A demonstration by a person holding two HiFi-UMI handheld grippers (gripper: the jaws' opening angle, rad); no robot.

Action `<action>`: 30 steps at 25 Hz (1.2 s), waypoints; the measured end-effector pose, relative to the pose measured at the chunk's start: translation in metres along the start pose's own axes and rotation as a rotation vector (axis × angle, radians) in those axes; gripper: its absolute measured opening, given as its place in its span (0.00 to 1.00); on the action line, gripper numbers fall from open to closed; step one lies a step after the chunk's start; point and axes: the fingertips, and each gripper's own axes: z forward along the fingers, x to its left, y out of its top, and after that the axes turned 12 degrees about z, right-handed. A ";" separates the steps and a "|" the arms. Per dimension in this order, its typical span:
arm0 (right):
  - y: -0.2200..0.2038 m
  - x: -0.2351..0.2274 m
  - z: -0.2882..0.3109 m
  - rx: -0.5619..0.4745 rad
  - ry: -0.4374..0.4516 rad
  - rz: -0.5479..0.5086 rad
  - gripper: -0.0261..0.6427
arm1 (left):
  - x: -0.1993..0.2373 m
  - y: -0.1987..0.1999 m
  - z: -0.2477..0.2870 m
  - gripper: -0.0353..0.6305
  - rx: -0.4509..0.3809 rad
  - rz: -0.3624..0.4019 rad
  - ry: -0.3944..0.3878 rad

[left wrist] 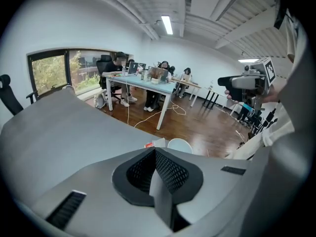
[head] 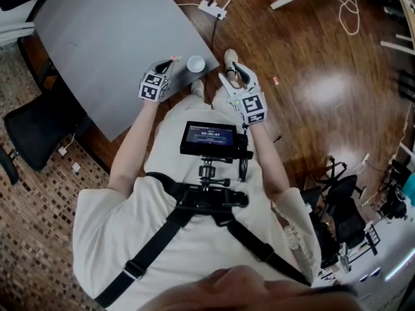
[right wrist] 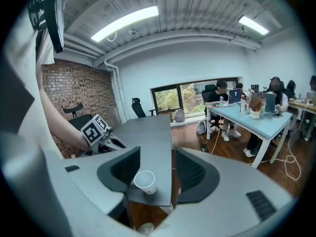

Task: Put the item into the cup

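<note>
A white paper cup [head: 196, 64] stands near the corner of the grey table [head: 110, 37]. My left gripper [head: 170, 62] hovers over the table just left of the cup, shut on a small red and white item [head: 174, 57]. In the left gripper view the jaws meet at the item [left wrist: 149, 144], and the cup [left wrist: 178, 144] stands just beyond them. My right gripper [head: 232, 76] is off the table's edge to the right of the cup, open and empty. In the right gripper view the cup [right wrist: 145, 181] shows between its jaws, with the left gripper's marker cube [right wrist: 96, 131] behind.
The table's edge runs diagonally beside the cup, with wooden floor [head: 311, 57] beyond it. A power strip [head: 213, 8] and cables lie on the floor. A black chair [head: 32, 128] stands at the left. People sit at a blue-topped desk [right wrist: 256, 115] further off.
</note>
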 end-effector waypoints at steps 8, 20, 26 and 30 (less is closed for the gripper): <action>-0.001 -0.003 -0.002 -0.015 -0.017 -0.008 0.39 | -0.035 0.034 0.010 0.05 -0.001 0.168 -0.111; -0.008 -0.014 -0.029 -0.041 -0.074 0.008 0.39 | -0.068 0.022 0.049 0.05 0.164 0.205 -0.204; -0.008 -0.016 -0.035 -0.048 -0.088 0.013 0.39 | -0.071 0.008 0.064 0.06 0.223 0.269 -0.183; -0.012 -0.019 -0.037 -0.042 -0.088 0.027 0.39 | -0.067 0.004 0.072 0.06 0.259 0.292 -0.147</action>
